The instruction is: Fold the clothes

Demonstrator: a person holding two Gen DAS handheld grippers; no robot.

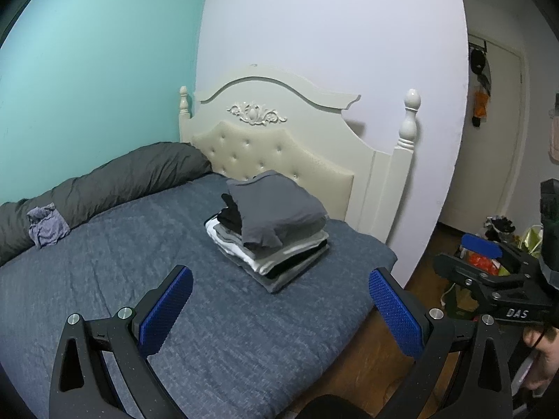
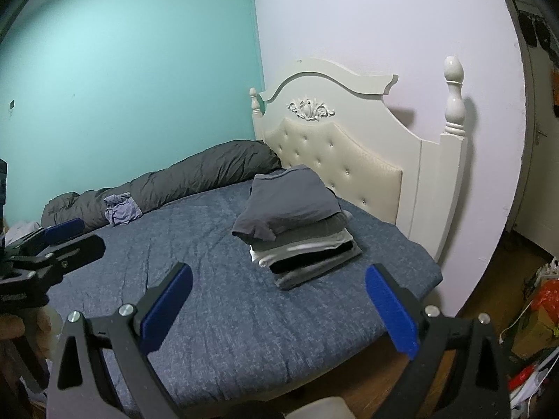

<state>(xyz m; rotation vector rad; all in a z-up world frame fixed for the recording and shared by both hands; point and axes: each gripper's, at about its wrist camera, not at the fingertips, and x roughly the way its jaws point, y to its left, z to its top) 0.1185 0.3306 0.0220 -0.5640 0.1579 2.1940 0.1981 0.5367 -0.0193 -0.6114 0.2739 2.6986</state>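
One crumpled lavender garment (image 1: pixel 47 226) is seen at about nine o'clock in the left wrist view, lying against the rolled grey duvet (image 1: pixel 104 181) along the turquoise wall, and it is judged to be the only piece not yet folded. Toward the centre, at roughly twelve o'clock from the left gripper (image 1: pixel 279 310), a stack of folded clothes (image 1: pixel 276 237) is set on the blue bed (image 1: pixel 174 314) near the headboard (image 1: pixel 279 139). The stack's top grey piece (image 2: pixel 286 206) is draped unevenly and overhangs the layers below. At three o'clock, the right gripper (image 2: pixel 279 310) is held above the near edge of the bed. The jaws of both grippers are spread wide, and nothing is held in either.

Several risks can be judged from here. The stack could be toppled or skewed if it were brushed by an arm reaching across toward the lavender garment. The duvet could be pinched along with the garment, since the two are touching. A thin, bunched cloth might also be gripped by a single layer and dragged rather than lifted.
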